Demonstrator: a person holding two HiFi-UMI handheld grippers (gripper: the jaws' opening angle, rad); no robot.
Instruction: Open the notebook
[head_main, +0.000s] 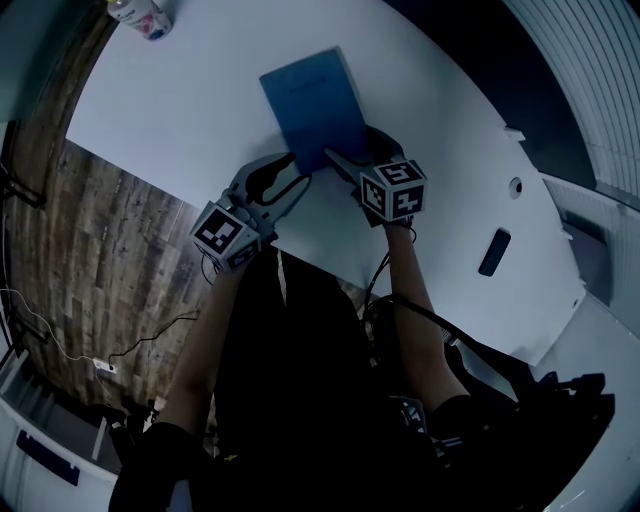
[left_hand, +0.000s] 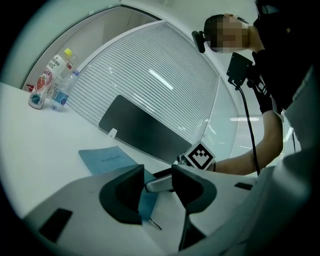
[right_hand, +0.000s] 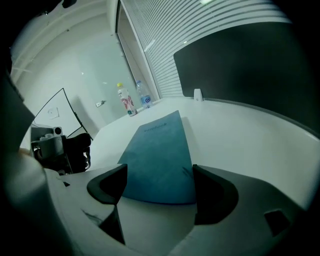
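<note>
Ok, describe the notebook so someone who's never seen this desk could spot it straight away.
Start at the big white table. The notebook lies flat and closed on it, towards the person's side. It is the only blue, flat rectangle there, unlike the upright bottles standing at the far corner.

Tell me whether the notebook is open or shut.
Shut. The notebook lies flat on the white table with its blue cover facing up and no pages showing.
</note>
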